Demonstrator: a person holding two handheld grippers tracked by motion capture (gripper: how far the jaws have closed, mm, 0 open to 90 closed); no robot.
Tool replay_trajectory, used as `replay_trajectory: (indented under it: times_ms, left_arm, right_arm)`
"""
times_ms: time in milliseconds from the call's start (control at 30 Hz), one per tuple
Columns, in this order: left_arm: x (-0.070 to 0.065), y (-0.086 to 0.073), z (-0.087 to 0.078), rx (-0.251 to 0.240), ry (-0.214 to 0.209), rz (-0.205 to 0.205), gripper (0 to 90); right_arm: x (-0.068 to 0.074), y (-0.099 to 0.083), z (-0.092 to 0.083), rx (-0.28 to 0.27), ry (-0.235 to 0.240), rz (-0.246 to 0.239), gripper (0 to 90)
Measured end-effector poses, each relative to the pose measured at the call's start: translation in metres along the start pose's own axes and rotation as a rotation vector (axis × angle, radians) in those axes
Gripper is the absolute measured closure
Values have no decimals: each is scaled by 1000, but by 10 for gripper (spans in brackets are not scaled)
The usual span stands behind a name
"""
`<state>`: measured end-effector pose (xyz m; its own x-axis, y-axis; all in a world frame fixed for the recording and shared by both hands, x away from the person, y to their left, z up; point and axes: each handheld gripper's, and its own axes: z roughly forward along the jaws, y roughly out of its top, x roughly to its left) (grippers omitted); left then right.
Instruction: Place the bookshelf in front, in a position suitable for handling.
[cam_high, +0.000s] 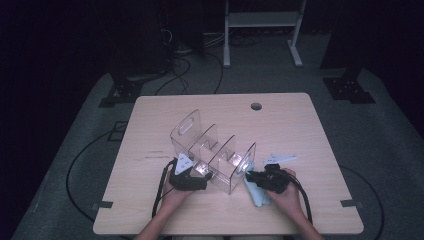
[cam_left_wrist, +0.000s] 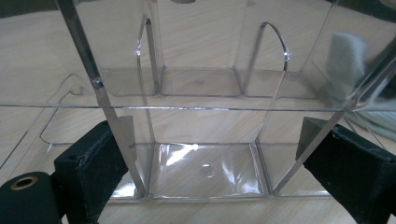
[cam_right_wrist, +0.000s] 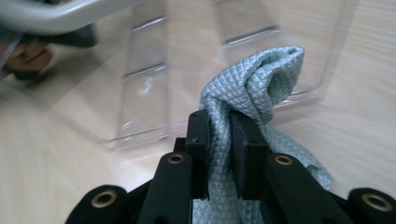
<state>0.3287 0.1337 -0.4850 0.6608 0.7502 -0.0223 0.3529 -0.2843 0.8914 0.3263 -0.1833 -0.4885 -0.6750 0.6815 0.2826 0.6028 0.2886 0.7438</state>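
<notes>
Right claw (cam_right_wrist: 219, 149) pinches the cloth (cam_right_wrist: 252, 88) beside the clear organizer (cam_high: 212, 150); left claw (cam_left_wrist: 205, 158) grips the organizer's end on the bench (cam_high: 150, 115)

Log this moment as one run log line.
left gripper: jaws wide around clear organizer | right gripper: shut on pale green cloth | cloth beside organizer

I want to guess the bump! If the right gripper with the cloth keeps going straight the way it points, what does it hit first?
Probably the clear plastic organizer. The right gripper, shut on the pale green cloth, points at its near wall, though the gap is hard to judge.
</notes>
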Motion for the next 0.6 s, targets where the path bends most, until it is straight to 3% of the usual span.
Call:
replay_trajectory:
  times_ms: [133, 167, 267, 333, 533, 600]
  left_arm:
    - [0, 0, 0, 3, -1, -3, 78]
    - [0, 0, 0, 1, -1, -1, 78]
    - [1, 0, 1, -2, 2, 1, 77]
    - [1, 0, 1, -3, 7, 3, 77]
    - [3, -1, 0, -7, 16, -5, 78]
    - [3, -1, -1, -6, 15, -7, 78]
  right_arm:
    - [-3, 1, 0, -7, 0, -5, 778]
    - [-10, 3, -1, -28, -35, 18, 778]
    - [-20, 3, 0, -53, -43, 64, 778]
    - [-15, 3, 1, -49, -49, 51, 777]
    - [14, 2, 2, -12, 24, -41, 774]
    - [14, 2, 2, -13, 28, -51, 776]
